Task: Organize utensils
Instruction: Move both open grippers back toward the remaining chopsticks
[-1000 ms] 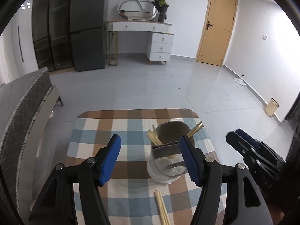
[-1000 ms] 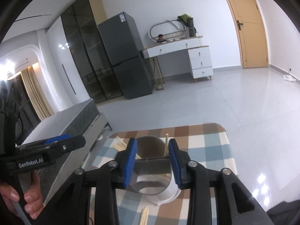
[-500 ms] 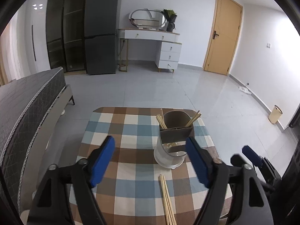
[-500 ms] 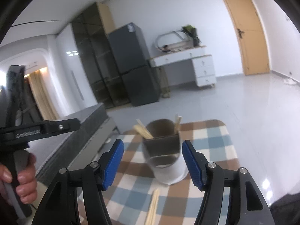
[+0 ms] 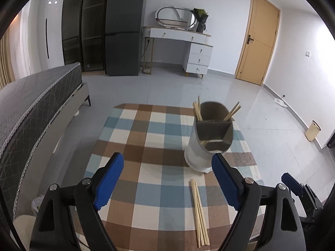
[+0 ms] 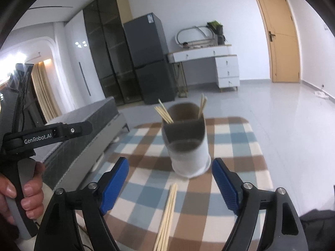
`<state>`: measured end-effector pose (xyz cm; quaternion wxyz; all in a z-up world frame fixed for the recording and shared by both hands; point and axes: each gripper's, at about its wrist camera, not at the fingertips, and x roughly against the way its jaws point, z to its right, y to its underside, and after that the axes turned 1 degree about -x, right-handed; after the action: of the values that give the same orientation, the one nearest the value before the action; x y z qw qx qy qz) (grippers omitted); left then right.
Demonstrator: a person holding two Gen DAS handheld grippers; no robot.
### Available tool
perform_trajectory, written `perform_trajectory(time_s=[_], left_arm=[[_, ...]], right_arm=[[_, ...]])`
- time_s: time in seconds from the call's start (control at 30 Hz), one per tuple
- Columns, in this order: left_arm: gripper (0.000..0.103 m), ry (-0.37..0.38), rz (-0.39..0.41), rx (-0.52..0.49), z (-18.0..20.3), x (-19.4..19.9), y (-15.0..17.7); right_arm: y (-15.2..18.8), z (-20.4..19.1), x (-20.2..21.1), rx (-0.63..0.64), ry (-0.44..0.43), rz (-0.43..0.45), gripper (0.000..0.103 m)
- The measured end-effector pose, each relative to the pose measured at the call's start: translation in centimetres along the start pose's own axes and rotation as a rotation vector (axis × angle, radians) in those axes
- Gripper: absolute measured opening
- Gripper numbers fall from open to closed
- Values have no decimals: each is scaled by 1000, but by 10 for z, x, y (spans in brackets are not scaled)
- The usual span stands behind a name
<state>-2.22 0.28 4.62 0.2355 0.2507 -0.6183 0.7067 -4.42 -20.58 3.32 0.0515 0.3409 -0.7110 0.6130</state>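
Note:
A white and grey utensil holder (image 5: 206, 140) stands upright on the checked tablecloth (image 5: 159, 138) and has chopsticks (image 5: 196, 110) in its back compartments. It also shows in the right wrist view (image 6: 187, 144). A bundle of loose chopsticks (image 5: 200, 211) lies on the cloth in front of the holder, also in the right wrist view (image 6: 167, 215). My left gripper (image 5: 167, 183) is open and empty, held back above the near cloth. My right gripper (image 6: 170, 184) is open and empty, above the loose chopsticks.
A grey bed (image 5: 31, 113) runs along the table's left side. The table's rounded far edge (image 5: 155, 105) drops to a tiled floor. A fridge (image 5: 124, 29), a white desk (image 5: 184, 41) and a door (image 5: 259, 39) stand at the back wall. A small bin (image 5: 313, 130) stands far right.
Both grippers have drawn back from the holder and opened wide. The holder stands free on the cloth, and the loose chopsticks have come into fuller view.

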Motion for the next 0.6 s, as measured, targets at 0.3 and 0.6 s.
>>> perform_trajectory(time_s=[0.3, 0.6], left_arm=[[83, 16, -73, 10, -5, -30, 25], [83, 12, -130, 9, -19, -63, 43]], right_arm=[[21, -3, -19, 8, 29, -73, 84], [31, 2, -48, -17, 80, -162, 84]])
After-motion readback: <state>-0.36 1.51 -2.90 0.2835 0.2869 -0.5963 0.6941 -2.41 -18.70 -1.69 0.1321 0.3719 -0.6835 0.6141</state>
